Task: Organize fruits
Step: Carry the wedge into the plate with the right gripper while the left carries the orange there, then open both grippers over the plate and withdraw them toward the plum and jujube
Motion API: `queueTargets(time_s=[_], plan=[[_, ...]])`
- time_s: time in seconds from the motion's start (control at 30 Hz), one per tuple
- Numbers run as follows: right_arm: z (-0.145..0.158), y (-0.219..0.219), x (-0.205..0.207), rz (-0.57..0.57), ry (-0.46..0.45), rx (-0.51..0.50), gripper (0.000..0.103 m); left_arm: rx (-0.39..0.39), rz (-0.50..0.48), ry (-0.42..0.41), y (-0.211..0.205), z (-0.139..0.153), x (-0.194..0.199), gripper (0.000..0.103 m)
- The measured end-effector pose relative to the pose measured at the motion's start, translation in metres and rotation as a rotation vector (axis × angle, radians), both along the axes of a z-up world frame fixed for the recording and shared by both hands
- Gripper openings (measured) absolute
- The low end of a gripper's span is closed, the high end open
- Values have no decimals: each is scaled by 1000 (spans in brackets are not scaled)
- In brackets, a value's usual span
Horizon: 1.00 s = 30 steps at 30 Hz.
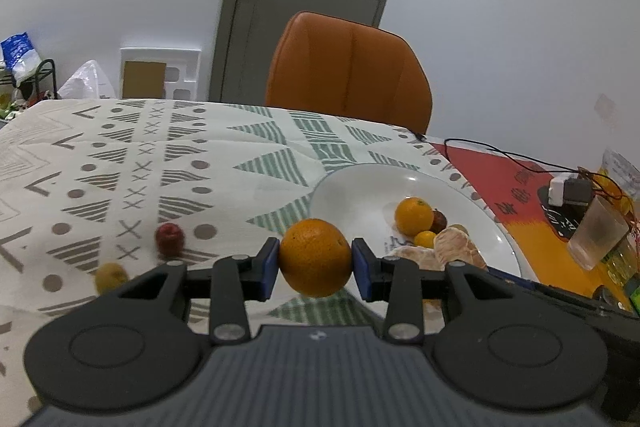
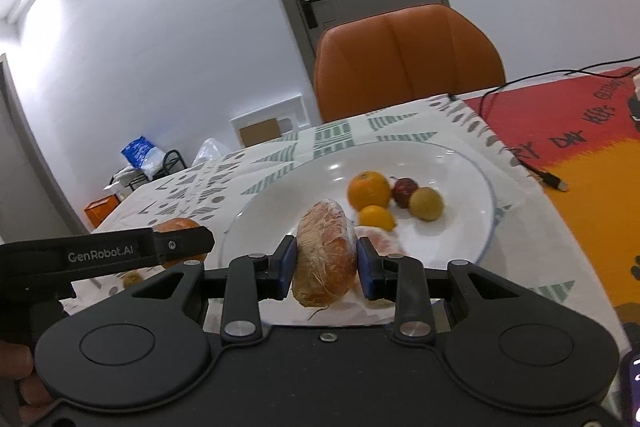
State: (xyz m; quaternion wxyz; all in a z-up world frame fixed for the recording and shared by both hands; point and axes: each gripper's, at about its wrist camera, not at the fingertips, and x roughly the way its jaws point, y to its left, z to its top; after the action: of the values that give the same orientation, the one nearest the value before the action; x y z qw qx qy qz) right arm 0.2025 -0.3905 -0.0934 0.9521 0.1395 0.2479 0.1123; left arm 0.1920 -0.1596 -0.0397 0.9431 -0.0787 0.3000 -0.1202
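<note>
Blue pads of your left gripper (image 1: 315,263) clamp an orange (image 1: 315,258) just short of the white plate (image 1: 348,187); your right gripper (image 2: 326,269) pinches a peeled citrus segment (image 2: 325,253) above it — lower each onto bare plate, then release gently.

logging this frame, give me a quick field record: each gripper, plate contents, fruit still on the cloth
left gripper: shut on orange
right gripper: shut on peeled citrus piece, above plate
on plate: small orange, red fruit, yellow-green fruit, small yellow citrus, peeled segment
on cloth: red fruit on cloth, yellow-green fruit on cloth
</note>
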Motion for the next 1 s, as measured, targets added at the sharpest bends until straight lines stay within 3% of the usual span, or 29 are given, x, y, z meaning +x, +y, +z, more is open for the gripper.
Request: queueTargets(time_s=[0.23,0.37,0.5,0.8,1.0], plan=[[1,-20,4,-49,-5,0,31,10,-30,-1,-18,2,8,37],[1,-29,3,-110,-17,-9,44,17,-43,-2,-28,3,14,38],[2,-34,-3,-106,-24,-12,50,38,-19,-19,-32,6,15,53],[3,-24,-11,-74,-30,17,64,62,27,-52,-19,10,3,76],[8,-12,-18,-56,-52,15,78,70,64,-59,-1,14,-6,82]])
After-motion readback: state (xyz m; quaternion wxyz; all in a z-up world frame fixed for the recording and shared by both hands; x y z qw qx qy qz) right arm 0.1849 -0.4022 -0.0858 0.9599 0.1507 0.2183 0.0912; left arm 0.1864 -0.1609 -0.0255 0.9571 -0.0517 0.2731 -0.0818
